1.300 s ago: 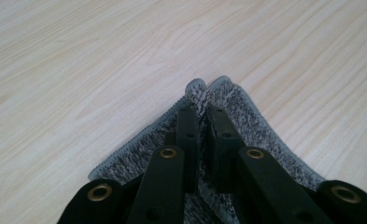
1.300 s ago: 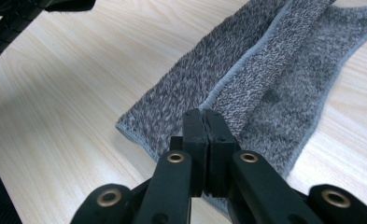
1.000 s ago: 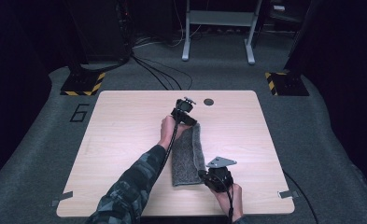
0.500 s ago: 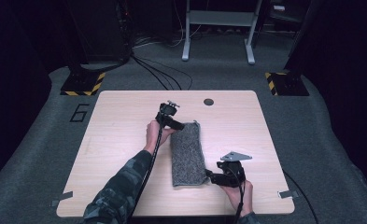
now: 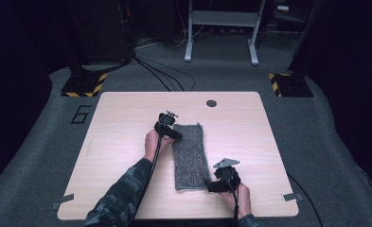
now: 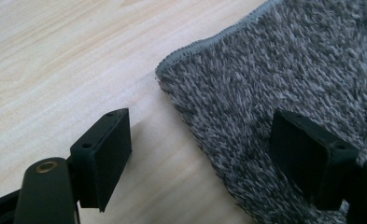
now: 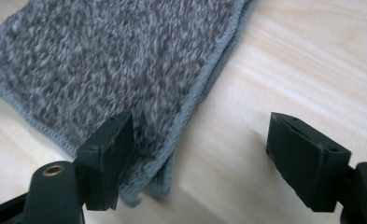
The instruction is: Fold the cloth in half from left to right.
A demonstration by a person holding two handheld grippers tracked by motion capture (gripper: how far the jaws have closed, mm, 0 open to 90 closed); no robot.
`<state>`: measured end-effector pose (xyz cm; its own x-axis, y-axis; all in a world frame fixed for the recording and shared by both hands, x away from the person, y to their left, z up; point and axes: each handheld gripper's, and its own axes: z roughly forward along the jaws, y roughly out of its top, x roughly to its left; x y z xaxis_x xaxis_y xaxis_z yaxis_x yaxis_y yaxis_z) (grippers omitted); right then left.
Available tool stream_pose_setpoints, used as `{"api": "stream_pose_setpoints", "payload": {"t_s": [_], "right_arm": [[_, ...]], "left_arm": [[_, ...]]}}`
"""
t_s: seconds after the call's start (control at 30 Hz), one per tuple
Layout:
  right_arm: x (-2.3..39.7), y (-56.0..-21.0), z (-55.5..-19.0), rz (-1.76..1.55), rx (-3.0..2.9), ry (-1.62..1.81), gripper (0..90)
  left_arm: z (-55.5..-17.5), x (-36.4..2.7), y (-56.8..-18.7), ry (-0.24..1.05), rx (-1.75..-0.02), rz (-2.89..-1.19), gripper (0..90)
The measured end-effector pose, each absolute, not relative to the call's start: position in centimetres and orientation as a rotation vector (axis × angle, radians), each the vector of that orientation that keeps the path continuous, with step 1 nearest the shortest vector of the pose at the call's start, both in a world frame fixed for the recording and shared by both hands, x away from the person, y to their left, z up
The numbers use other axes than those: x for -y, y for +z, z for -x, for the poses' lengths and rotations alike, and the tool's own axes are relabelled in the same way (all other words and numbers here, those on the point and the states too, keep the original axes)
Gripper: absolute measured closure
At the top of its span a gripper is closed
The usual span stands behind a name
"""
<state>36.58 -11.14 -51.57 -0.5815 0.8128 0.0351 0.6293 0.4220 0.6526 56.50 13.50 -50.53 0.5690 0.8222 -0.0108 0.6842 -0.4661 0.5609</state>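
Your folded grey towel (image 5: 190, 156), shaggy pile with stitched hem, lies as a long strip mid-worktop (image 5: 127, 123) of pale wood grain. Your left gripper (image 6: 200, 154) and right gripper (image 7: 197, 161) have just been opening; each straddles a towel edge, gripping nothing

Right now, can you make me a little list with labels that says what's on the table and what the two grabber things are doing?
table: light wooden table with a small dark round cap near its far edge
main thing: grey fuzzy towel, folded into a long strip, lying flat
left gripper: at the towel's far left corner, jaws apart, just been opening, nothing pinched
right gripper: at the towel's near right corner, jaws apart, just been opening, nothing pinched
towel edges: two stitched layers show at the near corner
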Motion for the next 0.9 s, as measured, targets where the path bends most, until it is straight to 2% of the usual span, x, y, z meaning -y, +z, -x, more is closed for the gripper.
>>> {"api": "stream_pose_setpoints", "payload": {"t_s": [0.33, 0.53, 0.9], "right_arm": [[10.5, -51.0, -34.7, -1.185, -2.46, 0.892, 24.1], [11.1, -49.4, -37.1, -1.185, -2.415, 0.988, 23.7], [10.7, -48.9, -40.8, -1.203, -2.39, 0.997, 24.7]], "left_arm": [[-55.0, -13.8, -50.6, 0.381, -1.151, -2.298, 20.4], [-54.3, -14.4, -49.8, 0.37, -1.146, -2.253, 18.9], [-48.9, -15.7, -49.6, 0.345, -1.054, -2.303, 16.6]]}}
